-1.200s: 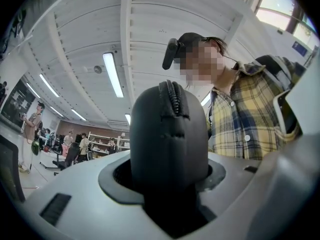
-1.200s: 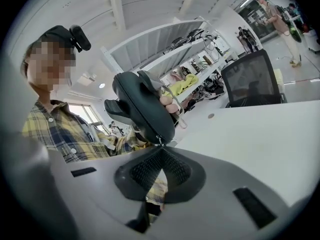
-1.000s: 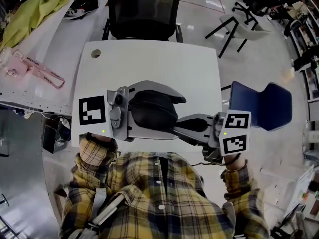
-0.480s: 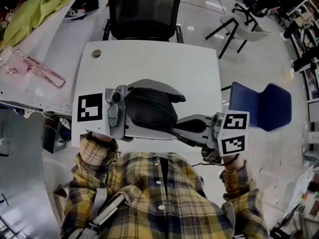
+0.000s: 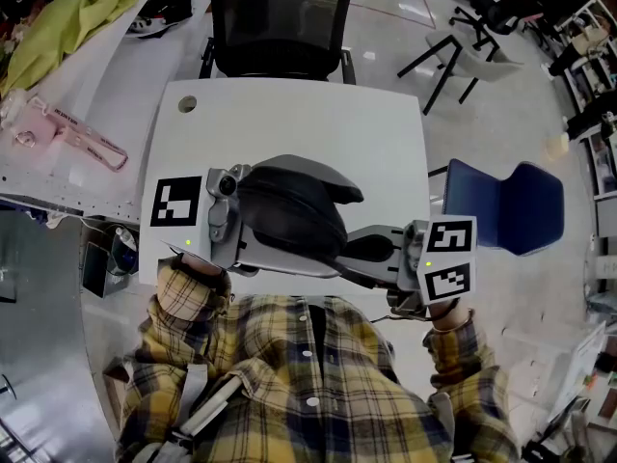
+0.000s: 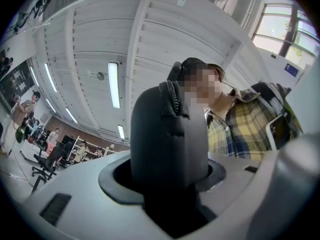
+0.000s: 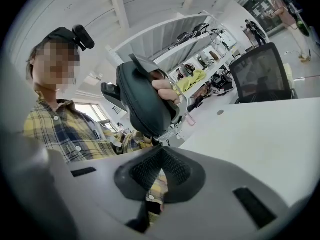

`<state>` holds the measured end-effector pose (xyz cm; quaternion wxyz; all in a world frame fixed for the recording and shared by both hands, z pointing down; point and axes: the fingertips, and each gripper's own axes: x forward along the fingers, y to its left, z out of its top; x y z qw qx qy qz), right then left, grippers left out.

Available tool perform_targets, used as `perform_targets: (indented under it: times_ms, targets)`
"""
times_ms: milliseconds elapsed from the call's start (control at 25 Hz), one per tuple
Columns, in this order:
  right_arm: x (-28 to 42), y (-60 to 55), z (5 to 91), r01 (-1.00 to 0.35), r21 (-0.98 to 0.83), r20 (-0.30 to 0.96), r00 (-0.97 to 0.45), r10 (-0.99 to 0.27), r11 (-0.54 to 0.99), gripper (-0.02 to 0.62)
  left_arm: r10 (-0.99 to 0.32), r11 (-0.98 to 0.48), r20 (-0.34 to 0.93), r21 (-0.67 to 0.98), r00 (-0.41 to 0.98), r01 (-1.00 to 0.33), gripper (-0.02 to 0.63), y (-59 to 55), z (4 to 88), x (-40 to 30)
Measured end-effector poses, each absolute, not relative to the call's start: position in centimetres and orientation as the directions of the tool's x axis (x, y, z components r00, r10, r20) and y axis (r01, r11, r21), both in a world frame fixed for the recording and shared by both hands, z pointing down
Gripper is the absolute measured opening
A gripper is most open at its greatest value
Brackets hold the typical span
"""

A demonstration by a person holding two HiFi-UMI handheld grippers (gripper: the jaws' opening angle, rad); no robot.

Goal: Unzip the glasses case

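Note:
The black glasses case (image 5: 284, 210) is held up over the near edge of the white table (image 5: 289, 114), just ahead of the plaid shirt. My left gripper (image 5: 328, 222) is shut on the case, one jaw above it and one below. In the left gripper view the case (image 6: 167, 144) fills the gap between the jaws, with its zip teeth (image 6: 175, 91) along the top edge. My right gripper (image 5: 339, 251) comes in from the right to the case's lower corner. In the right gripper view the pad tips (image 7: 159, 151) meet on the small zipper pull (image 7: 153, 141) hanging under the case (image 7: 142, 101).
A black office chair (image 5: 280, 17) stands at the table's far side and a blue chair (image 5: 506, 205) at its right. On the neighbouring table at the left lie a pink lanyard (image 5: 67, 138) and a green cloth (image 5: 63, 27). More chairs stand at the back right.
The right gripper has shifted a little left, toward the case. The left gripper has turned the case slightly, so it shows larger and further right.

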<state>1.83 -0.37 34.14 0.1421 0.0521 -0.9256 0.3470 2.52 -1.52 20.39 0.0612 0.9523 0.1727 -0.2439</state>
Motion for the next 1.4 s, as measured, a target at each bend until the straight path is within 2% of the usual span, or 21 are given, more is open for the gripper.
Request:
perform_targets:
  times_ms: [800,1080,1400]
  targets:
    - [0.6,0.0,34.7,-0.181,-0.627,0.295,-0.955,0.016,0.758,-0.003,0.330,-0.919,-0.485,0.033,0.810,0.394,0.249,-0.6,19.9,3.4]
    - [1.0,-0.4,35.4,-0.244,-0.587,0.322,-0.945,-0.054,0.772,-0.003,0.292,-0.941,-0.406,0.040,0.866,0.337,0.249,-0.8,20.9,4.2]
    - [2.4,-0.9,35.8,-0.317,-0.531,0.330,-0.931,-0.153,0.785,-0.002,0.237,-0.960,-0.379,0.052,0.895,0.277,0.249,-1.6,21.5,4.5]
